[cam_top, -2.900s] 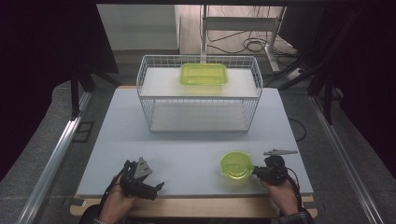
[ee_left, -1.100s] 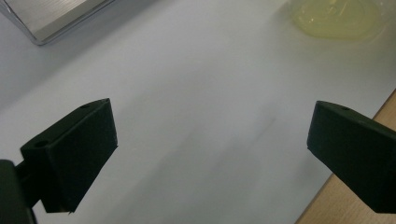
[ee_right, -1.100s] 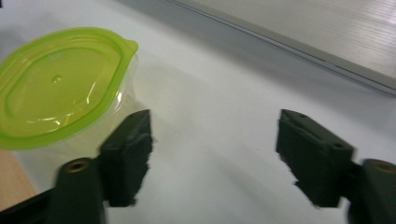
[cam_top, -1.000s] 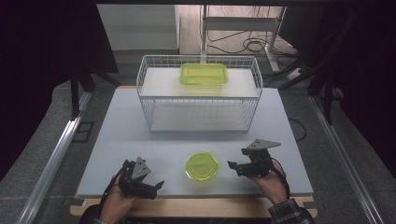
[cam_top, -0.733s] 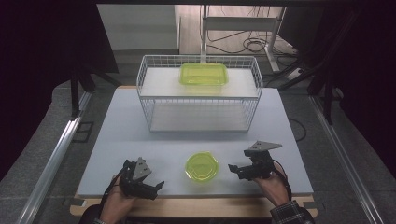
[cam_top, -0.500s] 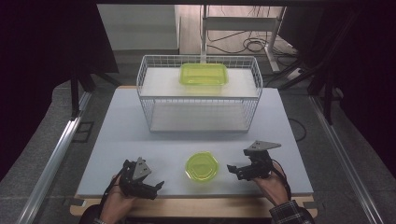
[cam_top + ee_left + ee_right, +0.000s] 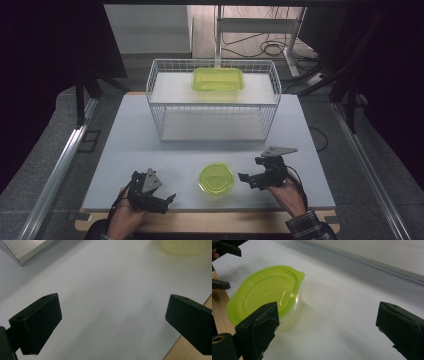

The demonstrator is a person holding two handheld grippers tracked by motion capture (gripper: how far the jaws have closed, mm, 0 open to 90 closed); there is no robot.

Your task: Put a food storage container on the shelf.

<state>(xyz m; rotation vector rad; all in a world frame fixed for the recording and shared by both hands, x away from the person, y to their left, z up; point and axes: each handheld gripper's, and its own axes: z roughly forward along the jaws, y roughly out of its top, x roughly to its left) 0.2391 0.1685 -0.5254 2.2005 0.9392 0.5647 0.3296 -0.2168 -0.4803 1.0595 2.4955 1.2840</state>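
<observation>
A round clear tub with a lime-green lid (image 7: pixel 216 178) rests on the white table (image 7: pixel 150 130) near the front edge. My right gripper (image 7: pixel 246 180) hovers just right of it, open, jaws aimed at the tub. Its jaws have just been opening and hold nothing. In the right gripper view the tub (image 7: pixel 265 295) lies behind the left jaw, apart from the gap of the right gripper (image 7: pixel 327 315). At the front left my left gripper (image 7: pixel 167 203) is open and empty, pointing toward the tub. Seen from the left gripper (image 7: pixel 112 307), the tub (image 7: pixel 185 246) peeks in at top right.
A white wire basket (image 7: pixel 215 107) stands at the back of the table with a rectangular green container (image 7: pixel 218 79) on its upper shelf. The table's wooden front strip (image 7: pixel 225 220) runs below both hands. A cable trails right of the right hand.
The round tub has shifted from the front right to the front centre. The right gripper, earlier at the tub, now stands apart from it on the right. The left hand kept still.
</observation>
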